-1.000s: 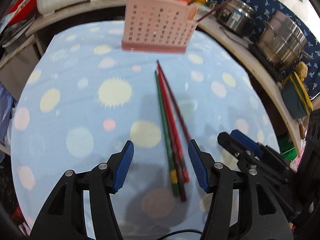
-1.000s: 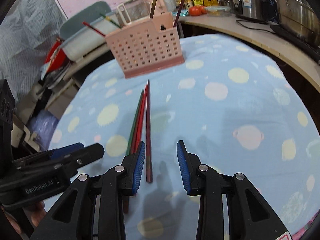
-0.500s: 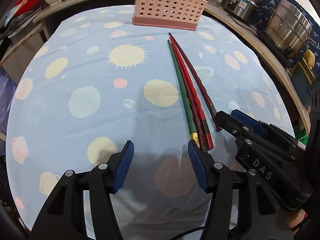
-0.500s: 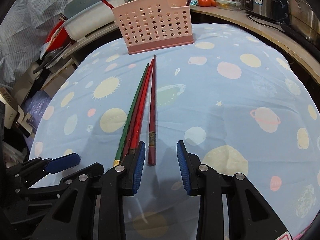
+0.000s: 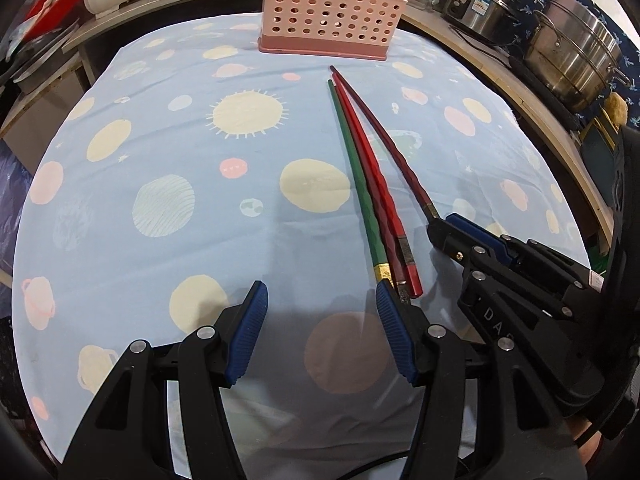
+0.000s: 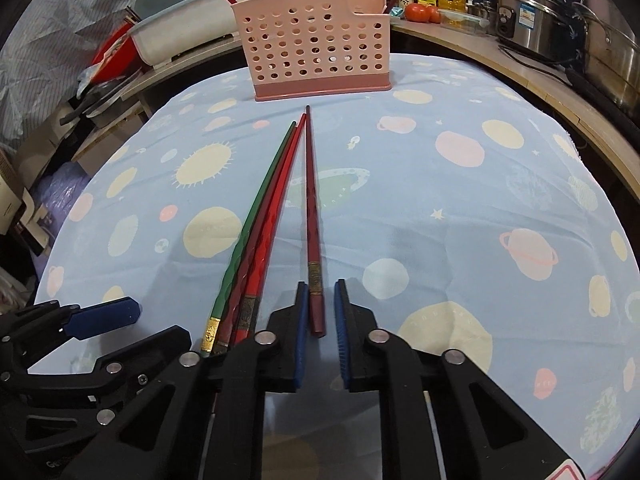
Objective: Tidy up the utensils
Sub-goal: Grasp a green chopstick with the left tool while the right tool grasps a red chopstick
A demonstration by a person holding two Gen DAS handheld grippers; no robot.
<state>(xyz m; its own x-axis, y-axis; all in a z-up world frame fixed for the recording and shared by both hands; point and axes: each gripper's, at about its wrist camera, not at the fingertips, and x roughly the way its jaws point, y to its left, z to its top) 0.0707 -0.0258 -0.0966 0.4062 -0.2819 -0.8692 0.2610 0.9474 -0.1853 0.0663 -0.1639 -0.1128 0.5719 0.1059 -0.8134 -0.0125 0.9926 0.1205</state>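
My right gripper [image 6: 320,312] brackets the butt of the lone dark red chopstick [image 6: 311,216], jaws narrowed to a slim gap, pads just beside it, contact not certain. My left gripper [image 5: 320,320] hangs wide open and empty, near the ends of the green chopstick [image 5: 356,176] and its red neighbours. All lie on the tablecloth [image 5: 160,152], tips toward the pink basket [image 6: 316,52]. Risk: closing off-centre rolls the stick away

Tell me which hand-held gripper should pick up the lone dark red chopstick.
Right. The right hand-held gripper already straddles the thick end of the dark red chopstick, jaws narrowed around it. The left hand-held gripper is wide open beside the other chopsticks.
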